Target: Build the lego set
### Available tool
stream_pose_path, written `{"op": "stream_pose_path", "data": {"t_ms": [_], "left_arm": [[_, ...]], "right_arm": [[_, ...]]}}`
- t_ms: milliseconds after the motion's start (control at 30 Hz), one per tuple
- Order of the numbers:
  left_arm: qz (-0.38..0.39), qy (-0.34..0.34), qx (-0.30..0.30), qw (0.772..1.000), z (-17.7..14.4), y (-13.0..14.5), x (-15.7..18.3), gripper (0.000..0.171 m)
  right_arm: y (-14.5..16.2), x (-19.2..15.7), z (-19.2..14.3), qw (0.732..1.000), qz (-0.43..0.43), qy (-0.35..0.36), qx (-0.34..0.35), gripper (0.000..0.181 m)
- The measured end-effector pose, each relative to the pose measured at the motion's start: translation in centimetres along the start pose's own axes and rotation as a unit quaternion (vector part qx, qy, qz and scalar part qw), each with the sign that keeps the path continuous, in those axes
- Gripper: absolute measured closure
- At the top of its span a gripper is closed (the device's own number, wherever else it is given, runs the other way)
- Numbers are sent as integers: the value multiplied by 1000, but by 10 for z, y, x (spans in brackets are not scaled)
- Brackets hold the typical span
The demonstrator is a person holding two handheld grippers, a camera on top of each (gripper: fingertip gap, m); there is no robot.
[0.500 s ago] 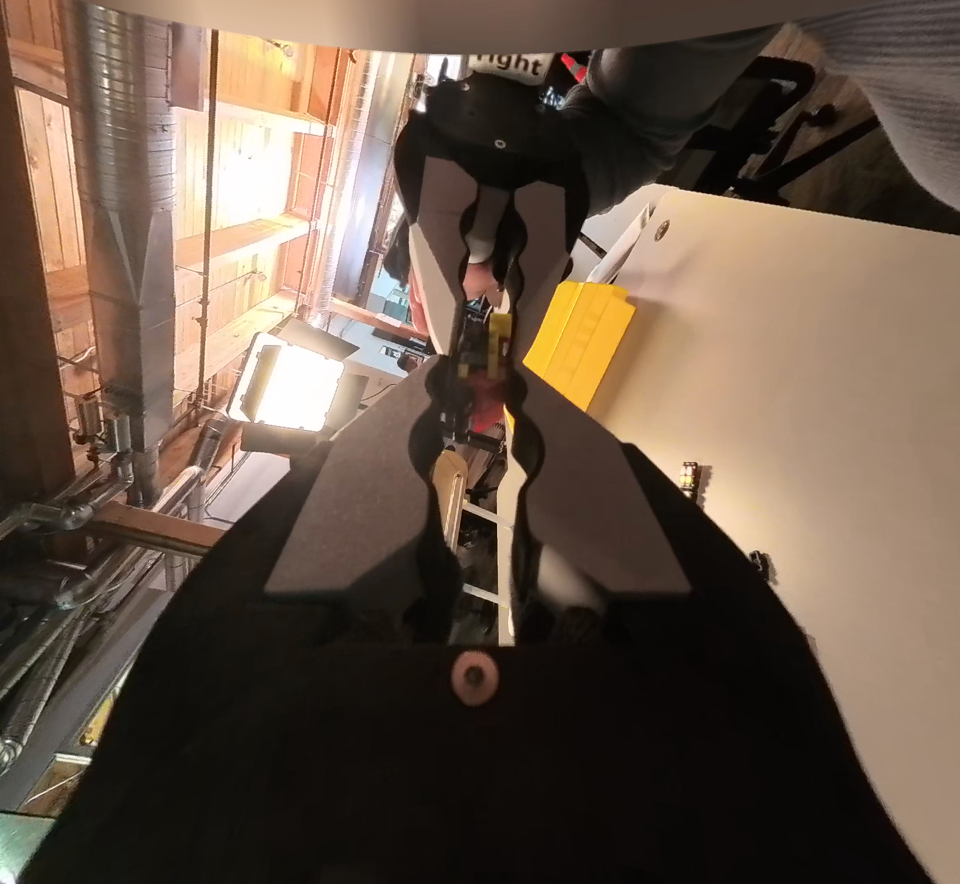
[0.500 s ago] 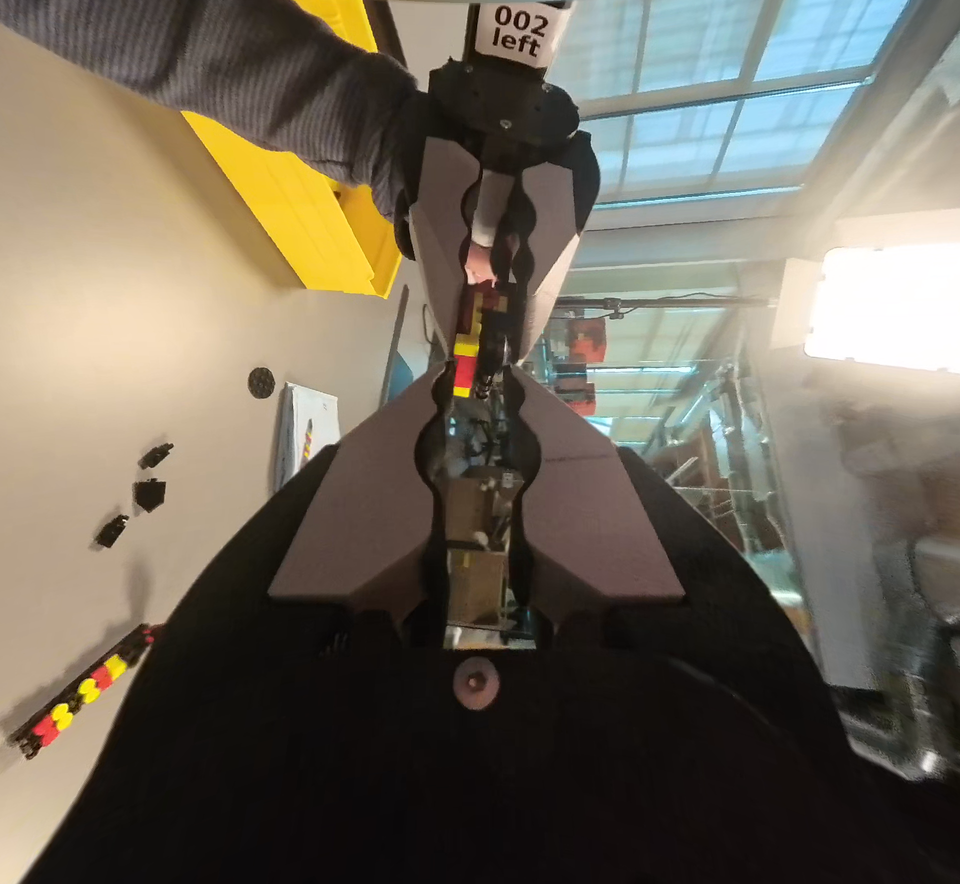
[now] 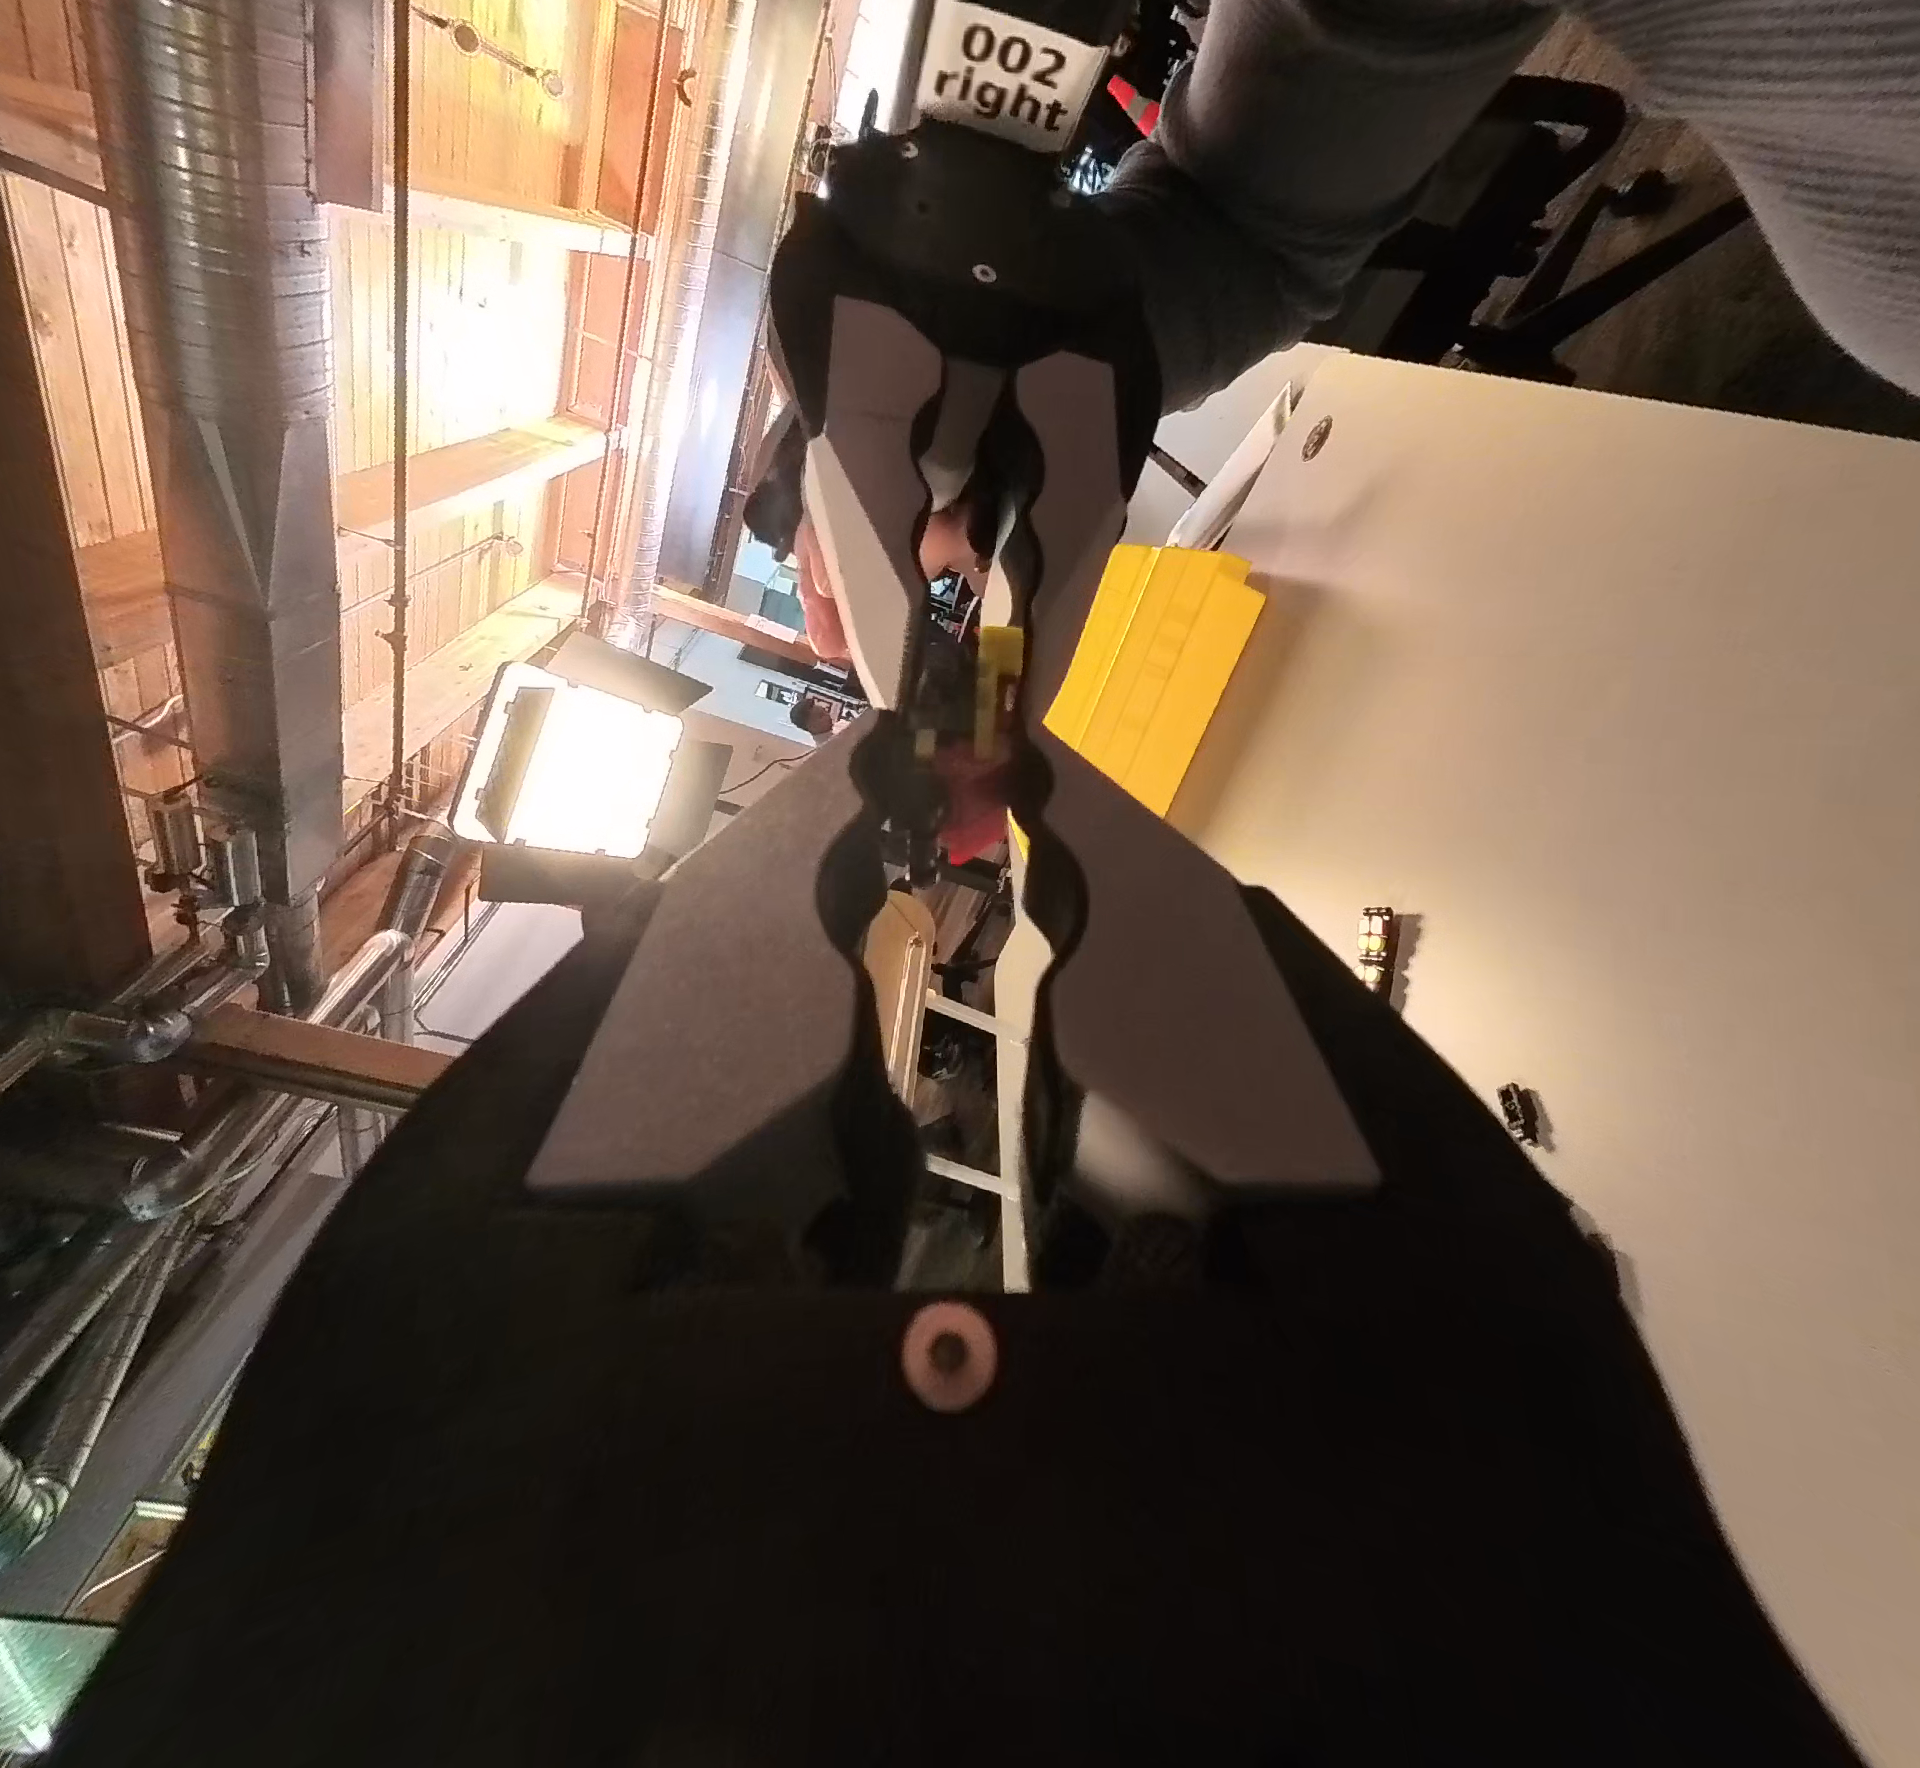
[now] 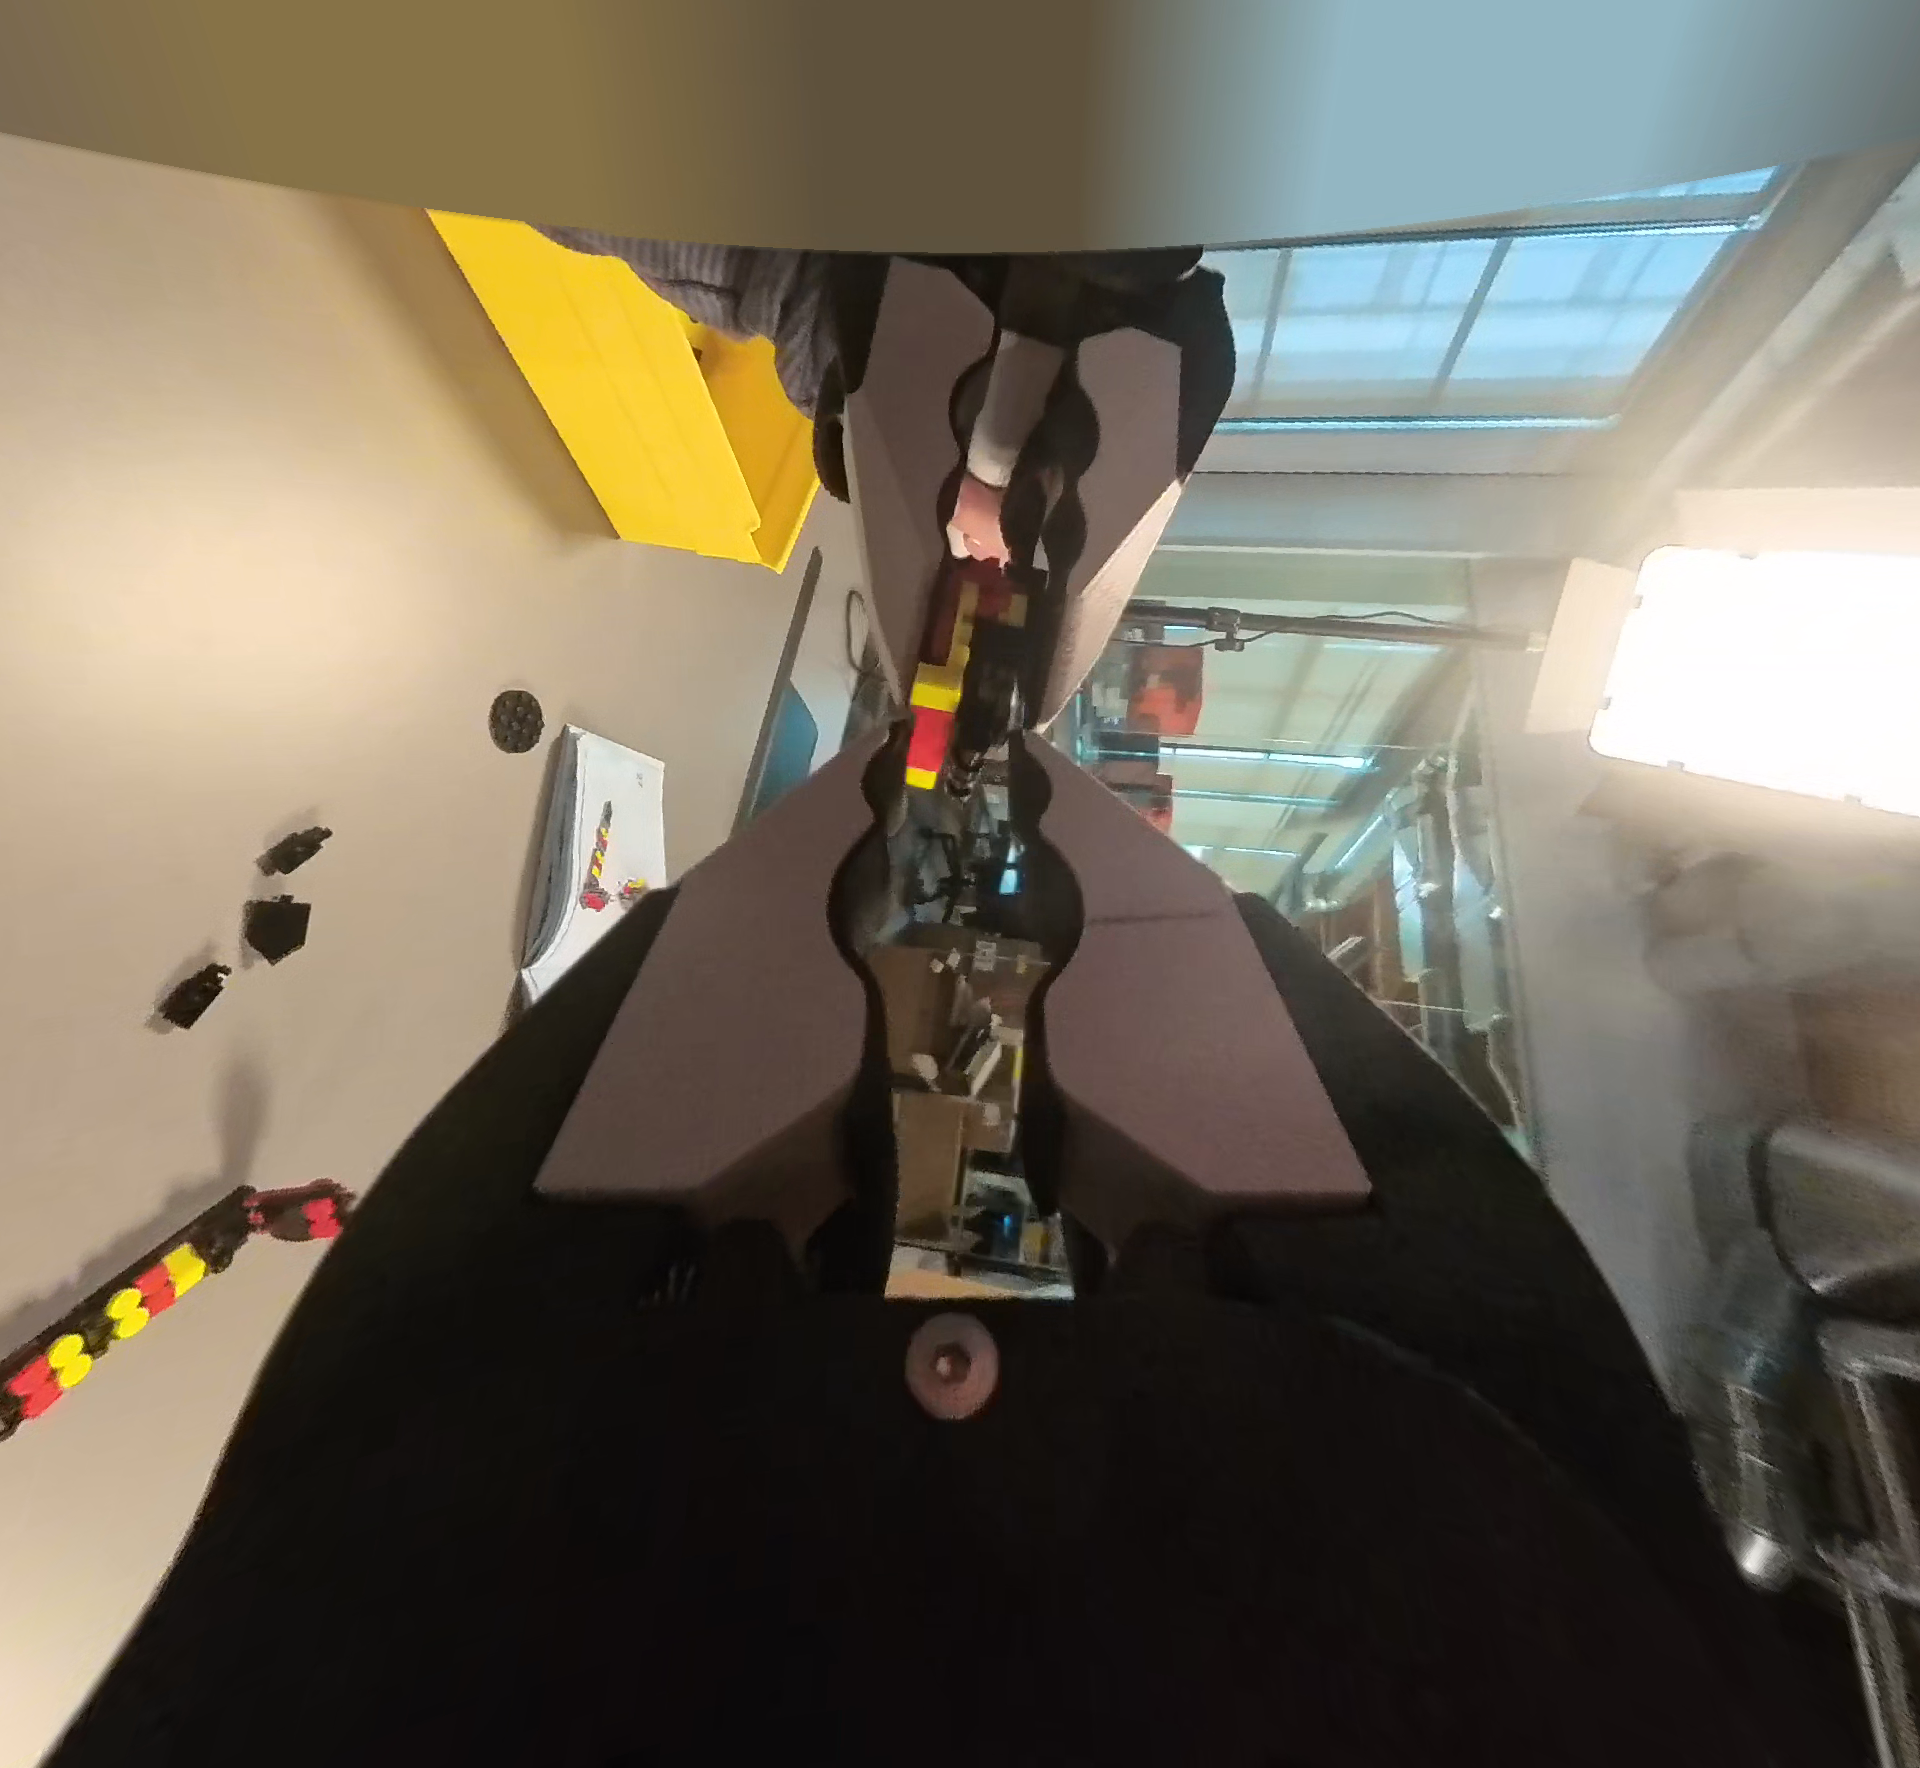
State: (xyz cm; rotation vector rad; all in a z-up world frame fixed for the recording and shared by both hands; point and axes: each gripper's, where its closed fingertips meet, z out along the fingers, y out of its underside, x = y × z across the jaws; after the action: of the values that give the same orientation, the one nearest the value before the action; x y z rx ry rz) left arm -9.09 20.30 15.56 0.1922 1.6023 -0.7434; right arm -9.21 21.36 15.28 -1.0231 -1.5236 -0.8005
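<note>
Red-yellow strip [image 4: 114,1313] & black bits [image 4: 275,923] only in right wrist view.

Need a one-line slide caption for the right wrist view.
Both tongs meet tip to tip, gripping a red-yellow-black lego assembly above the table with its loose black pieces.

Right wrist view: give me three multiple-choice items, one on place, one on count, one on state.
1. The red-and-yellow strip lies: A, lower left on the table; B, upper right; C, top centre.
2. Angular black pieces grouped left of the booklet: A, one; B, three; C, six.
3. The lego assembly is: A, flat on the table; B, gripped in the air; C, in loose parts.
Key: A, it lies at the picture's lower-left edge; B, three lie apart; B, the left tongs and right tongs close on it.
</note>
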Motion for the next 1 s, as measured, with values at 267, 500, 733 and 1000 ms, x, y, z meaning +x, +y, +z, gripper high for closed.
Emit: {"op": "stream_pose_path", "data": {"t_ms": [267, 500, 733, 1000], "left_arm": [[1, 2, -1, 1000, 0, -1, 0, 152], [3, 5, -8, 1000, 1, 1, 2, 152], [3, 7, -14, 1000, 2, 3, 2, 152], [-18, -5, -1, 1000, 1, 3, -2, 152]], "right_arm": [[0, 0, 0, 998, 57, -26, -4, 162], [2, -2, 0, 996, 74, -39, -12, 161], [2, -6, -6, 996, 64, -58, -5, 143], [-6, -3, -4, 998, 47, -23, 32, 136]]}}
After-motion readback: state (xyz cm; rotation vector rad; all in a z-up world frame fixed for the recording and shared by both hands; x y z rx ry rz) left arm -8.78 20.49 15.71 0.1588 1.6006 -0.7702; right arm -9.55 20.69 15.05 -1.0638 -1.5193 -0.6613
